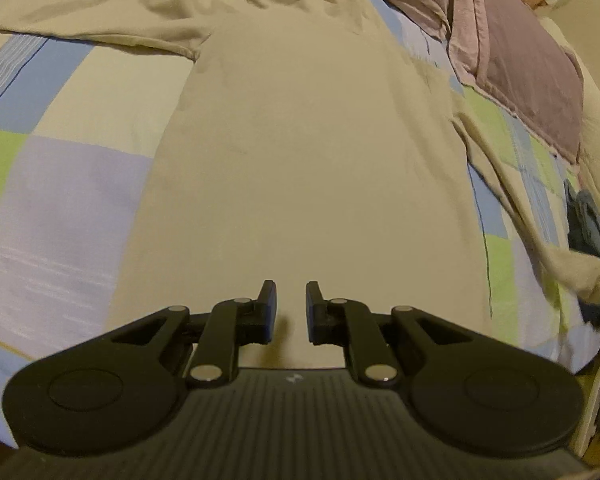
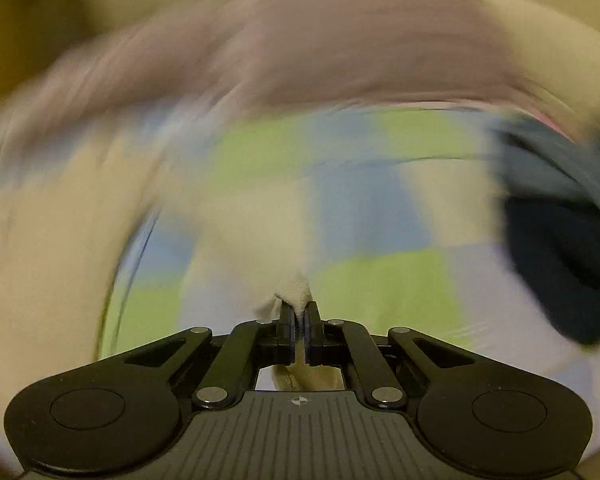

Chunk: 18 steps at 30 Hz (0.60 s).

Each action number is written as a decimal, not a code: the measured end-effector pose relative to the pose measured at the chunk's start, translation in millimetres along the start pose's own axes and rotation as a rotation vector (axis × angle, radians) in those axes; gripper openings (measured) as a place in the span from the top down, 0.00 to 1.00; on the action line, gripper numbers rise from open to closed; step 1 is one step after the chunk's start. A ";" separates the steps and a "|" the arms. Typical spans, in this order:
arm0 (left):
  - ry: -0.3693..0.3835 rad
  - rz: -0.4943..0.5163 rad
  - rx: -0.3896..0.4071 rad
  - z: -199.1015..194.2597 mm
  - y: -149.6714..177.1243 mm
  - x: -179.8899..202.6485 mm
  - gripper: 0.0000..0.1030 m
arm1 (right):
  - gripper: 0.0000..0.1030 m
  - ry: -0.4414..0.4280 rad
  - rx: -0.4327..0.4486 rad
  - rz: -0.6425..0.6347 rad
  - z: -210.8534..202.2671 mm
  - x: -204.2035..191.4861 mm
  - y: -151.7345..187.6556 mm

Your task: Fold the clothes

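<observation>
While the cream long-sleeved knit top [image 1: 300, 152] lies spread flat on the bed, its body runs up the middle of the left wrist view, one sleeve [image 1: 80, 20] stretched out to the left near the collar end and the other sleeve [image 1: 540, 232] trailing down the right side. Under it is a patchwork bedspread of blue, green, lilac and cream squares [image 1: 60, 184]. Above the top's lower body hovers the left gripper [image 1: 291, 312], its black fingers parted by a small gap with nothing between them. Mauve pillows [image 1: 520, 72] lie along the far right edge, and a dark blue garment [image 1: 592, 232] sits bunched beside the trailing sleeve's cuff. From the right wrist the surroundings are heavily blurred, yet the right gripper [image 2: 299, 320] is sharp: its fingers are pressed together on a pinch of cream fabric, the sleeve's end [image 2: 298, 288], above the bedspread's squares.
</observation>
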State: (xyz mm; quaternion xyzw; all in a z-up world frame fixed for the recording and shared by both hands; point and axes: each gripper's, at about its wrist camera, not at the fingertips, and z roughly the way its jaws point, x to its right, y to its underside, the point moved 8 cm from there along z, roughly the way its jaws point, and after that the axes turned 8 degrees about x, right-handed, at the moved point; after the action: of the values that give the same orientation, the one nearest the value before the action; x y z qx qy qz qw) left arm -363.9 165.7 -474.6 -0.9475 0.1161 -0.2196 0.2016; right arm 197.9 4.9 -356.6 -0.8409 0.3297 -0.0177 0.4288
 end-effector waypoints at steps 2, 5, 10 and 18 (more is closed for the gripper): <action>0.004 -0.034 -0.002 6.3 -3.7 3.4 0.90 | 0.96 0.051 0.028 0.320 12.8 65.7 -25.9; 0.011 -0.054 -0.009 11.2 -6.3 9.2 0.90 | 0.61 0.209 0.009 0.591 27.0 135.8 -25.2; -0.004 -0.052 -0.030 20.4 -8.8 11.5 0.90 | 0.56 0.230 -0.069 0.590 41.1 144.3 7.6; -0.017 -0.066 -0.031 30.7 -15.9 11.3 0.90 | 0.56 0.196 -0.042 0.697 65.7 146.9 41.8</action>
State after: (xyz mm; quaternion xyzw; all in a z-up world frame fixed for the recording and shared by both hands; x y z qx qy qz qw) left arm -337.7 186.6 -488.7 -0.9556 0.0863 -0.2164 0.1804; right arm 310.7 -49.6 -465.8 -0.6808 0.6366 0.0560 0.3579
